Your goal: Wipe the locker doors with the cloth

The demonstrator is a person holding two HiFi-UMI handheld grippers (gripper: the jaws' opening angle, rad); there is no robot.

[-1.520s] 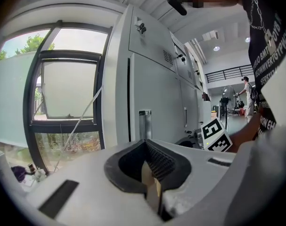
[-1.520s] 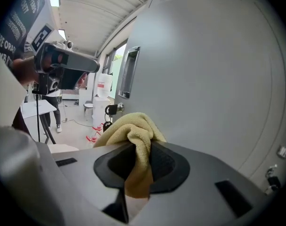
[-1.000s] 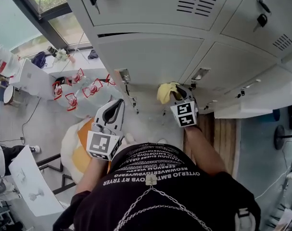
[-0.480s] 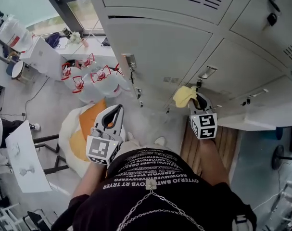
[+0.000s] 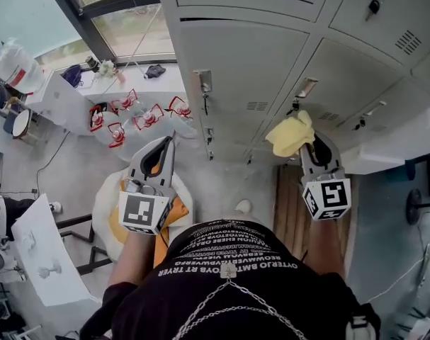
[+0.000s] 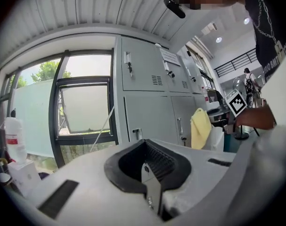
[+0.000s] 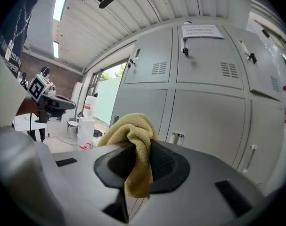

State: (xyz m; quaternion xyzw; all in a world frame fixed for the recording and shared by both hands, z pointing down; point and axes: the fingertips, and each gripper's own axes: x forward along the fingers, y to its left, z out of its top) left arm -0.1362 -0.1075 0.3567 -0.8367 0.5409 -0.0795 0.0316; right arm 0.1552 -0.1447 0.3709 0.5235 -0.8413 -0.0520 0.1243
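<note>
Left side: the left gripper [image 5: 165, 144] is held low, away from the lockers, over the floor. Its jaws are seen pressed together with nothing between them. It is taken to be idle for this step.

Centre: the locker doors [image 5: 257, 55] are grey painted metal with vent slots, latches and hanging keys. They are judged rigid and smooth, so a wipe should slide easily. The latches and keys stick out and could snag a loose fold.

Right of centre: the cloth [image 5: 291, 134] is yellow terry, bunched into a loose wad. It is held in front of a lower door, beside a latch. It is judged light, soft and limp, not fragile, and slightly grippy on paint. 1 fold is pinched in the right gripper [image 5: 311, 146], whose jaws are closed on it. A tail hangs down through the jaws and the bulk is mounded above them. A pinch on a thick fold near the middle is judged best, so a broad pad is left free to press flat. A grip on an edge would let it trail.

Hard to make out:
- Whether the cloth touches the door is not shown in either view.
- The lowest part of the doors is hidden behind the person's body.
- The upper doors are cut off at the frame edge.
- A paper notice [image 7: 201, 31] is stuck on 1 upper door, but its print is too small to read.
</note>
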